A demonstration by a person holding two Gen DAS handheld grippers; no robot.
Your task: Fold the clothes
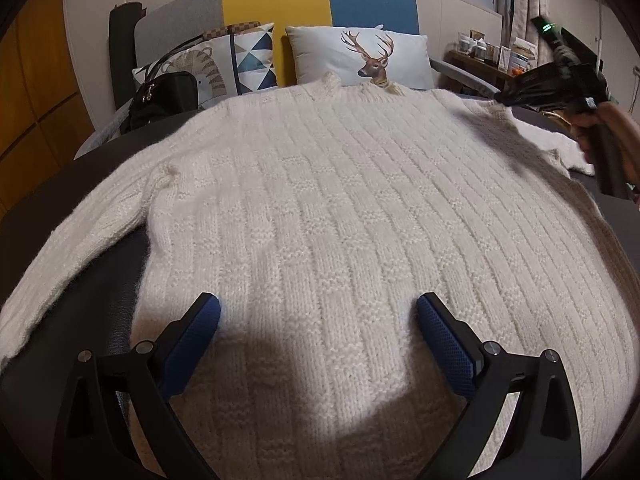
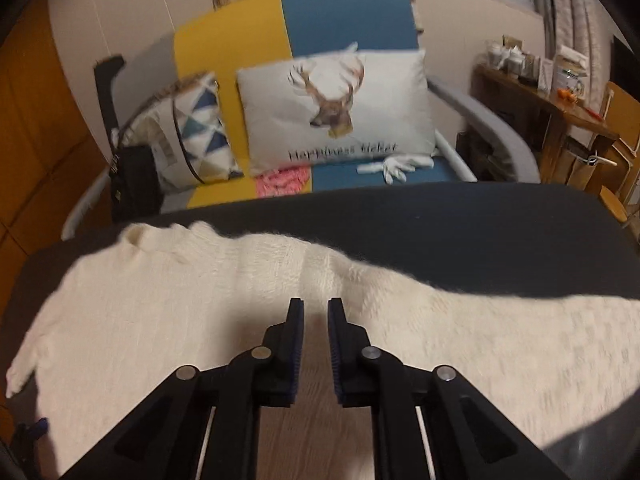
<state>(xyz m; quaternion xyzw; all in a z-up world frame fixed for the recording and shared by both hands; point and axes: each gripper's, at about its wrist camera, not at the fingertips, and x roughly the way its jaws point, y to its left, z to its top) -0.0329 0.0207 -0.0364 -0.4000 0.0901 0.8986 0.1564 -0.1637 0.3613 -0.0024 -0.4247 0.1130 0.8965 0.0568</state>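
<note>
Left gripper (image 1: 319, 312), jaws spread wide, hovers over the hem end of the cream sweater (image 1: 340, 208) lying flat on the dark worktop (image 1: 92, 168), collar pointing away toward the sofa, while the right wrist view, blurred, shows the right gripper (image 2: 316, 314) nearly closed, holding nothing, above the sweater's sleeve.

The left gripper (image 1: 318, 320) has black angular arms, silver round screws and blue textured pads (image 1: 444, 344); the right gripper (image 2: 316, 320) matches. A green light glows on the right gripper's black body; bare skin shows behind it.
</note>
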